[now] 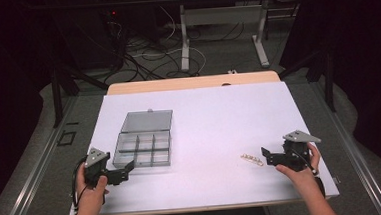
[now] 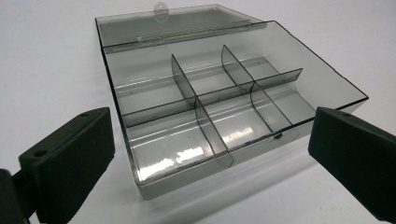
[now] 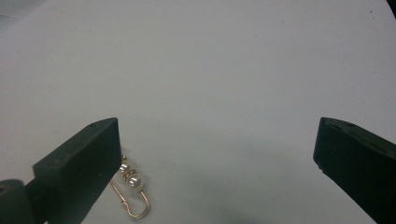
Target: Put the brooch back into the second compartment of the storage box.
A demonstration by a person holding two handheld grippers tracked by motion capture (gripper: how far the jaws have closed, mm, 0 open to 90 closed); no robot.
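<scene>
A smoky clear plastic organiser box (image 1: 144, 149) (image 2: 219, 107) lies on the white table with its lid folded back flat; its several compartments hold nothing. My left gripper (image 1: 130, 167) (image 2: 210, 154) is open just in front of the box's near left corner, jaws pointing at it. A small gold pin with pearl beads (image 1: 252, 159) (image 3: 130, 186) lies on the table right of centre. My right gripper (image 1: 265, 155) (image 3: 215, 154) is open just right of the pin, and its left jaw hides part of the pin in the right gripper view.
The white table top (image 1: 214, 121) has a wooden strip along its far edge. Beyond it stand another table's metal legs (image 1: 184, 42) amid floor cables. A person's hands hold both grippers near the front edge.
</scene>
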